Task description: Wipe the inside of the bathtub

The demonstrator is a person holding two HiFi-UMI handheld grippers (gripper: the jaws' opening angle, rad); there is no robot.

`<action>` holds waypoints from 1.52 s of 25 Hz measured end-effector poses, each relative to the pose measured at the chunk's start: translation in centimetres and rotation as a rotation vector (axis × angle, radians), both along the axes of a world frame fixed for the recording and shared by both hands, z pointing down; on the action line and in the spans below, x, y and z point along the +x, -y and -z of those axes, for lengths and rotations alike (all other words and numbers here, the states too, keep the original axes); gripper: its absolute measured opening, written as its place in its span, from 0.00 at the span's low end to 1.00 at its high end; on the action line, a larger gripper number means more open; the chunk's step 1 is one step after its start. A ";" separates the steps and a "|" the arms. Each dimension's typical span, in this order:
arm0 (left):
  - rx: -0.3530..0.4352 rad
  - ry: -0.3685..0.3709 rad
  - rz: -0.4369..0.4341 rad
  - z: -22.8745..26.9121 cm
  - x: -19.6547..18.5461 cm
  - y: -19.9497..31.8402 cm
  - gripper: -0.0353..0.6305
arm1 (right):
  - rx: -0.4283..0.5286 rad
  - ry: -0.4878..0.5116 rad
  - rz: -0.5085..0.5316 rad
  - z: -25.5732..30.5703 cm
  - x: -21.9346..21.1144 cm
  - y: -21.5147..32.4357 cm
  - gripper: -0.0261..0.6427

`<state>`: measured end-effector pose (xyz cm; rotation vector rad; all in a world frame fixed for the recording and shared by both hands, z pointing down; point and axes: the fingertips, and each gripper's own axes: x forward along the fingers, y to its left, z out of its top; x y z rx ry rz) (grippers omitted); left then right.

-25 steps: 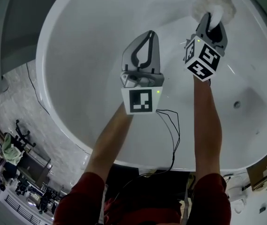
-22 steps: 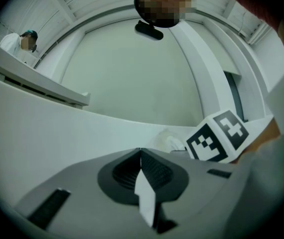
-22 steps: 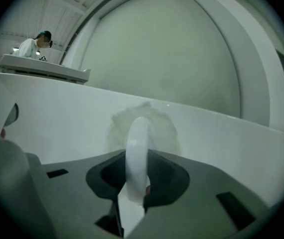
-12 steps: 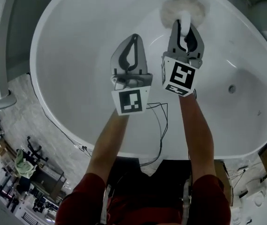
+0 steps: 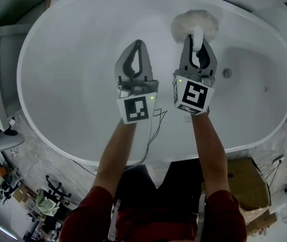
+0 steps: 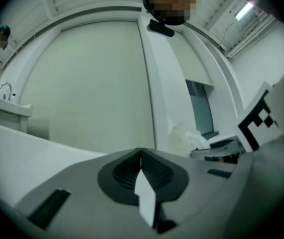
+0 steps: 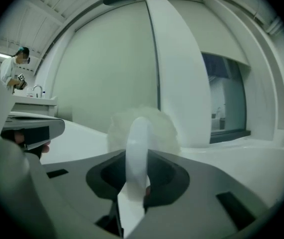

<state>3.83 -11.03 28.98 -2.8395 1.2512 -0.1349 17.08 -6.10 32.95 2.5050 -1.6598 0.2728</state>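
The white oval tub [image 5: 58,59] filled most of the head view, its rim running from left to right and its inside bare and pale. Both of the person's forearms reached out over its near rim, side by side above the basin. The left gripper [image 5: 137,43] hovered over the middle of the tub with its jaws pressed together and nothing between them. Just beside it, the right gripper [image 5: 197,35] had its jaws clamped on the white handle [image 7: 137,148] of a fluffy white pad [image 5: 195,21], which sat at the far inner wall; whether it touched the wall could not be told. A thin cable [image 5: 151,135] trailed over the near rim. The small round drain [image 5: 227,73] lay right of the right gripper.
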 end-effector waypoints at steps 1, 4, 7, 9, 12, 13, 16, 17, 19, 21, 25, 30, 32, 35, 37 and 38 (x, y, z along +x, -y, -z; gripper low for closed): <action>-0.003 -0.005 -0.023 0.1 1.7 -1.0 0.08 | -0.003 0.001 -0.026 0.1 1.6 -1.5 0.18; -0.012 -0.018 -0.081 0.3 7.0 -3.9 0.08 | -0.018 -0.003 -0.088 0.0 6.5 -5.9 0.17; -0.024 -0.029 -0.138 0.0 12.3 -7.1 0.08 | -0.034 -0.015 -0.144 -0.3 11.3 -10.0 0.17; -0.031 -0.032 -0.177 -0.2 15.6 -9.1 0.08 | -0.041 -0.011 -0.189 -0.6 14.5 -12.7 0.17; -0.024 -0.026 -0.231 -0.8 20.2 -12.0 0.08 | -0.061 -0.012 -0.238 -1.6 18.6 -16.4 0.18; -0.024 -0.024 -0.244 -1.1 21.6 -12.9 0.08 | -0.070 -0.012 -0.250 -2.1 19.8 -17.6 0.17; -0.028 -0.027 -0.277 -2.2 25.4 -15.1 0.08 | -0.090 -0.003 -0.288 -3.9 23.2 -20.6 0.17; -0.032 -0.027 -0.286 -2.6 26.5 -15.8 0.08 | -0.098 0.001 -0.300 -4.6 24.2 -21.4 0.17; -0.042 -0.024 -0.301 -3.6 28.4 -16.9 0.08 | -0.113 0.010 -0.319 -5.9 25.9 -22.7 0.18; -0.047 -0.019 -0.314 -4.7 30.1 -17.7 0.08 | -0.126 0.021 -0.329 -7.4 27.4 -23.5 0.17; -0.051 0.007 -0.330 -7.4 33.3 -18.6 0.08 | -0.150 0.036 -0.334 -10.8 30.7 -24.0 0.17; -0.075 0.032 -0.323 -11.1 35.7 -18.5 0.08 | -0.180 0.046 -0.323 -15.5 34.0 -23.0 0.17; -0.079 0.037 -0.323 -12.5 36.2 -18.3 0.08 | -0.196 0.054 -0.323 -17.6 35.2 -22.7 0.17; -0.073 0.062 -0.335 -14.5 37.1 -18.0 0.08 | -0.213 0.068 -0.329 -20.4 36.8 -21.9 0.17; -0.076 0.064 -0.332 -15.4 37.5 -17.8 0.08 | -0.223 0.069 -0.327 -21.9 37.6 -21.3 0.17; -0.077 0.065 -0.331 -15.7 37.6 -17.8 0.08 | -0.230 0.066 -0.319 -22.5 38.0 -20.9 0.18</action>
